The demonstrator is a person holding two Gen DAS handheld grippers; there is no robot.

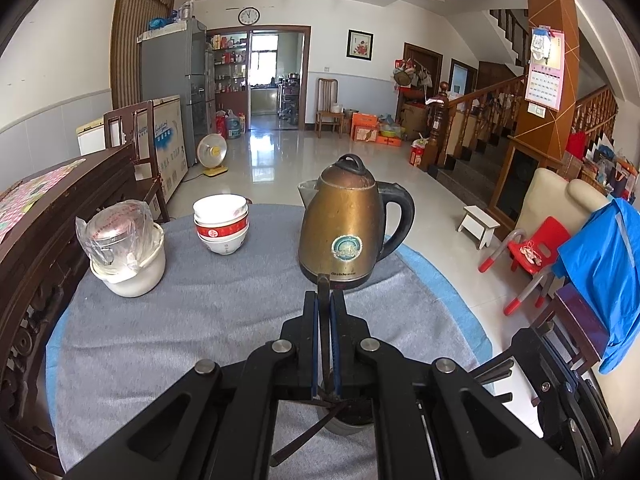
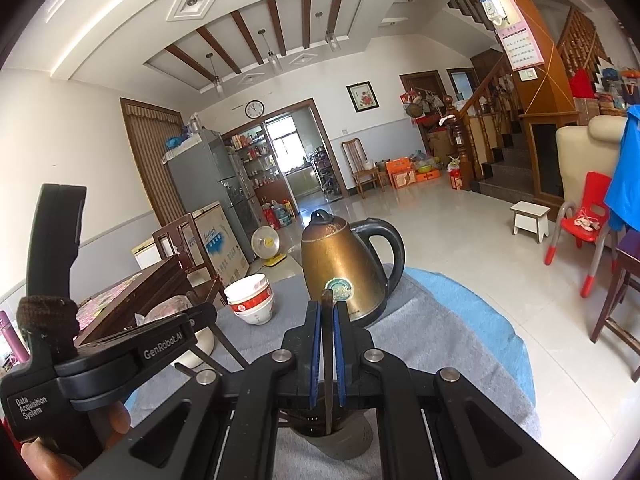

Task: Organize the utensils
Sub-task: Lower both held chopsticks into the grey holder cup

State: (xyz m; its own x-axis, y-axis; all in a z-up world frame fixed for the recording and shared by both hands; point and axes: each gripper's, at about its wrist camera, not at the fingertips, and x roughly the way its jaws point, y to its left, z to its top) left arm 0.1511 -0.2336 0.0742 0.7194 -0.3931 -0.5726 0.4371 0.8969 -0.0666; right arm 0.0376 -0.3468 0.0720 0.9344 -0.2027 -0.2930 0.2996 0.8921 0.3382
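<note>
My left gripper (image 1: 325,300) is shut on a dark chopstick (image 1: 323,282). The stick's top pokes out above the blue pads, and its lower end reaches down into a grey utensil holder (image 1: 348,426) on the table just under the jaws. Another dark stick (image 1: 304,436) leans out of that holder to the left. In the right wrist view, my right gripper (image 2: 328,308) is likewise shut on a dark chopstick (image 2: 327,298) that stands upright in the grey holder (image 2: 352,440). Most of the holder is hidden behind the jaws in both views.
A brass electric kettle (image 1: 348,224) stands just beyond the grippers. Stacked red-and-white bowls (image 1: 221,224) and a white pot holding a bagged glass (image 1: 128,256) sit at the left on the grey cloth (image 1: 180,340). A carved wooden bench (image 1: 40,240) borders the left side.
</note>
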